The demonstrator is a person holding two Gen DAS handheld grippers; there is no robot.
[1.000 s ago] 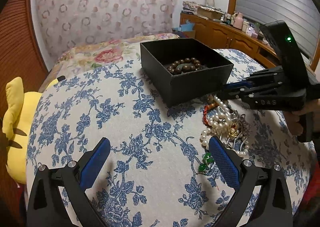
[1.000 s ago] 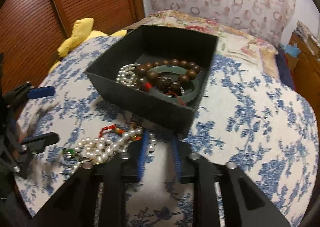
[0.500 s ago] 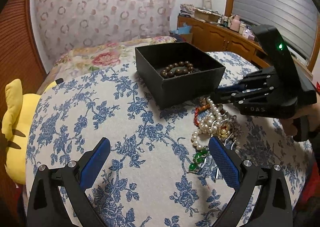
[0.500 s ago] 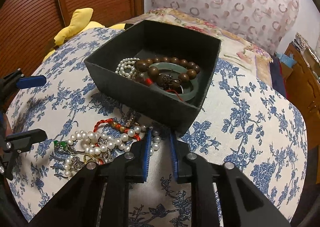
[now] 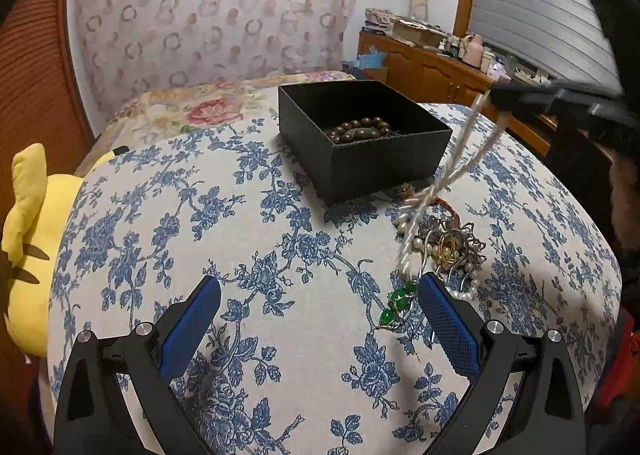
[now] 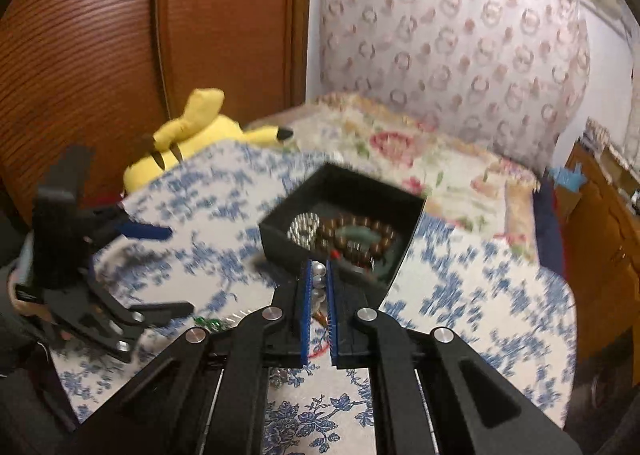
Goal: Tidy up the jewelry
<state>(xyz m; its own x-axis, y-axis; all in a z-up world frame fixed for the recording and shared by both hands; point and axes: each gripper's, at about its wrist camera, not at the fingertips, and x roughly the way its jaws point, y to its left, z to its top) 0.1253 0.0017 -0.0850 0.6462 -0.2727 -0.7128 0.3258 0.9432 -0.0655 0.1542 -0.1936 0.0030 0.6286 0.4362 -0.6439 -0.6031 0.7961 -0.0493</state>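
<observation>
A black open box [image 5: 362, 139] sits on the blue-flowered cloth and holds a brown bead bracelet [image 5: 360, 129], a green bangle and a pearl strand [image 6: 304, 229]. My right gripper [image 6: 319, 275] is shut on a white pearl necklace [image 5: 460, 159] and holds it up, blurred, just right of the box; the strand hangs down to a pile of jewelry [image 5: 448, 243]. My left gripper [image 5: 318, 319] is open and empty near the front, its right finger beside a green-stone piece [image 5: 398, 303]. The left gripper also shows in the right wrist view [image 6: 160, 271].
A yellow plush toy [image 5: 28, 247] lies at the left edge of the cloth. A floral bedspread [image 5: 192, 107] is behind the box. A wooden dresser [image 5: 440, 67] with clutter stands at the back right, and a wooden shutter door [image 6: 100, 55] at the left.
My right gripper has shut on the pearl necklace and lifted it up out of the pile beside the box. The left gripper has drawn back slightly and stays open.
</observation>
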